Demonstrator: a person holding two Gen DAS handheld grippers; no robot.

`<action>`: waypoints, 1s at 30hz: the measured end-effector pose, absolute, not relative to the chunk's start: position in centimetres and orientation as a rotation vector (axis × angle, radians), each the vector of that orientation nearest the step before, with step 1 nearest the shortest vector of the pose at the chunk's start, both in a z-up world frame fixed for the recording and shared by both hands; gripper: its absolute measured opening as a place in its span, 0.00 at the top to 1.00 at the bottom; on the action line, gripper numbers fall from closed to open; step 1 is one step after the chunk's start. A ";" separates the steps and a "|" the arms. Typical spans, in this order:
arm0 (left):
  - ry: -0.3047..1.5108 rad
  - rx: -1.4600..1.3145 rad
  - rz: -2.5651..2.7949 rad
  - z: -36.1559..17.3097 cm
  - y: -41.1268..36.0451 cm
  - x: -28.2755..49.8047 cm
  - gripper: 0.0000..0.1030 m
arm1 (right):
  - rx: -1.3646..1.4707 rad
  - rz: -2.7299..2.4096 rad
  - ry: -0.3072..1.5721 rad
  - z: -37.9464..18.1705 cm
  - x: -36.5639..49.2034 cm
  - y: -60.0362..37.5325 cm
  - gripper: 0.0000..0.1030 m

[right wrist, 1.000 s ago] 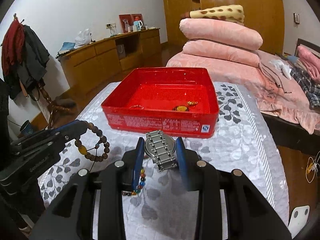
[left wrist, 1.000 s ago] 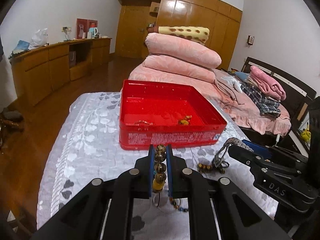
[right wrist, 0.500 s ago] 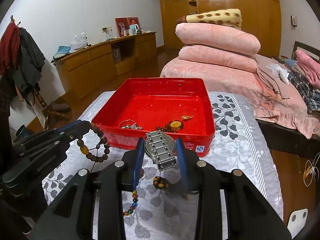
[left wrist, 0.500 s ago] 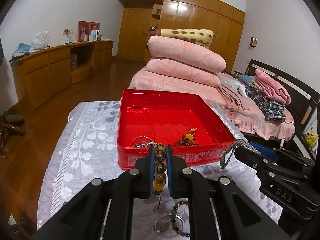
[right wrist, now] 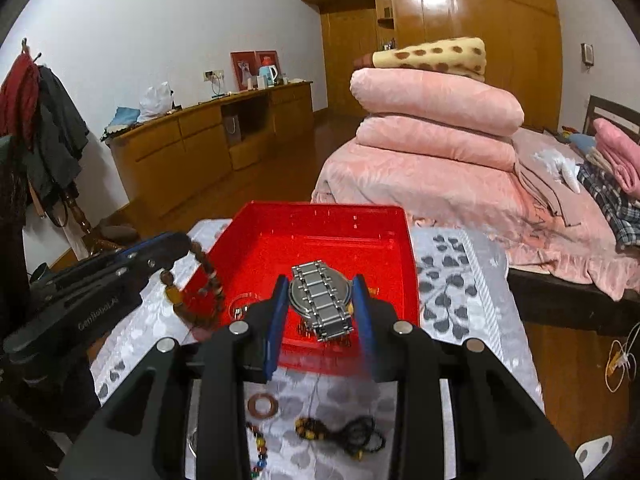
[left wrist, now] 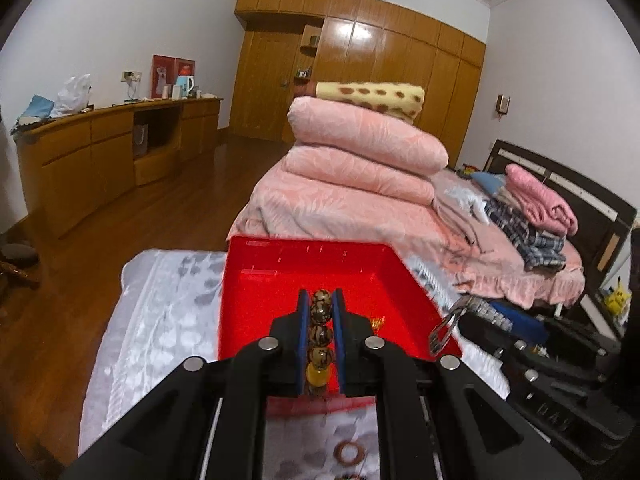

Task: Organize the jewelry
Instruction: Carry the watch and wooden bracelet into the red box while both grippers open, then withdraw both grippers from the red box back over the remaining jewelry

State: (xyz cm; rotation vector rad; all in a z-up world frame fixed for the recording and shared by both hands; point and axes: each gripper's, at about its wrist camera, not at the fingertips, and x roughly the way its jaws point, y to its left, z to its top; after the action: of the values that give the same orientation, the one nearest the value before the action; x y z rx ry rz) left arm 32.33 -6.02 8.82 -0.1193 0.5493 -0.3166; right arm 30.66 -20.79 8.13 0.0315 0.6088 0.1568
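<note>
A red box [left wrist: 296, 276] [right wrist: 320, 232] stands open on the patterned cloth. My left gripper [left wrist: 320, 300] is shut on a brown bead bracelet [left wrist: 320, 332], held over the box's near part; from the right wrist view the bracelet [right wrist: 208, 272] dangles by the box's left wall from the left gripper [right wrist: 180, 240]. My right gripper [right wrist: 322, 284] is shut on a silver metal watch [right wrist: 320, 300] above the box's near wall; the watch [left wrist: 456, 316] shows at the box's right corner in the left wrist view. A little jewelry lies in the box, mostly hidden.
On the cloth [right wrist: 448, 280] near me lie a copper ring [right wrist: 262, 406], a coloured bead string [right wrist: 260, 448] and a dark cord with beads [right wrist: 340, 434]. Beyond the box is a bed with pink quilts [right wrist: 432, 120]. Wooden cabinets [right wrist: 180, 148] line the left wall.
Both grippers have risen and moved forward together toward the red box, from in front of its near wall to over it, each keeping its piece.
</note>
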 end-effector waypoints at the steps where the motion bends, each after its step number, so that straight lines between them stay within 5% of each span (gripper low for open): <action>1: 0.545 -0.122 -0.321 9.0 -6.1 32.7 0.89 | 0.031 0.157 0.608 8.3 31.1 -20.8 0.70; 20: 0.714 -0.111 -0.271 3.1 -7.4 40.2 0.89 | 0.045 0.149 0.752 3.2 38.9 -20.5 0.65; 22: 0.729 -0.109 -0.259 2.6 -7.3 40.5 0.79 | 0.041 0.135 0.745 2.9 38.9 -20.6 0.49; 27: 0.709 -0.122 -0.235 3.4 -6.1 39.6 0.60 | 0.054 0.120 0.706 3.7 38.1 -21.5 0.45; 30: 0.647 -0.115 -0.182 5.3 -4.8 37.5 0.37 | 0.057 0.102 0.678 4.5 36.6 -22.2 0.36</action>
State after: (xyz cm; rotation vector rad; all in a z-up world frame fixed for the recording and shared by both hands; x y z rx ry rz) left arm 37.52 -4.75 5.26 -0.1149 0.6470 -0.1822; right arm 36.61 -22.24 4.49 0.0574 0.6779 0.1018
